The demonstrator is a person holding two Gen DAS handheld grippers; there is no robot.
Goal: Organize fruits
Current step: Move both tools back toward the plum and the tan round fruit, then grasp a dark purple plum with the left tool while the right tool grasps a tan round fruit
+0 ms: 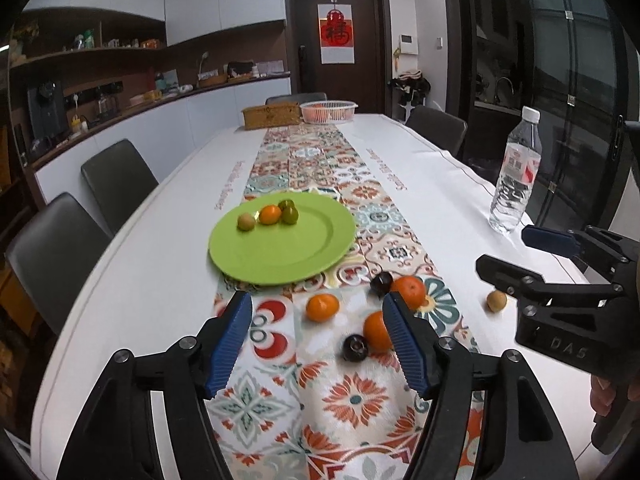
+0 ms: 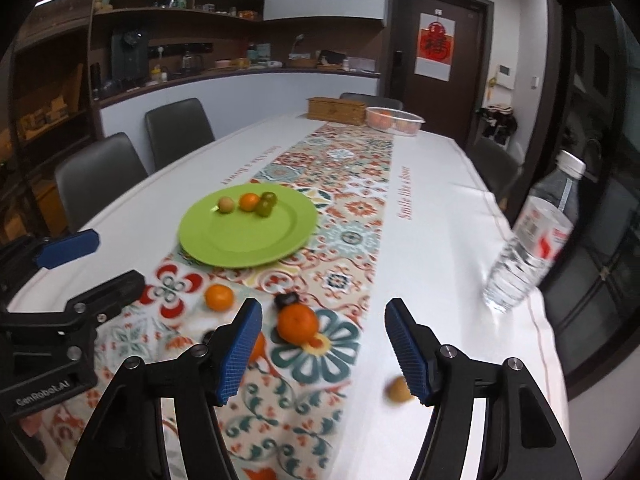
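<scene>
A green plate (image 1: 280, 252) (image 2: 240, 240) on the patterned runner holds a tan fruit (image 1: 245, 222), a small orange (image 1: 270, 214) and two green fruits (image 1: 289, 214). On the runner in front of it lie three oranges (image 1: 322, 307) (image 1: 409, 290) (image 1: 376, 331) and two dark plums (image 1: 355, 347) (image 1: 381, 282). A small tan fruit (image 1: 497, 301) (image 2: 398, 389) lies on the white cloth to the right. My left gripper (image 1: 320, 340) is open and empty above the loose fruit. My right gripper (image 2: 322, 344) is open and empty, the tan fruit beside its right finger.
A water bottle (image 1: 516, 176) (image 2: 532, 248) stands near the table's right edge. A wicker box (image 1: 271, 115) and a white basket with oranges (image 1: 329, 111) stand at the far end. Grey chairs (image 1: 116, 180) line both sides.
</scene>
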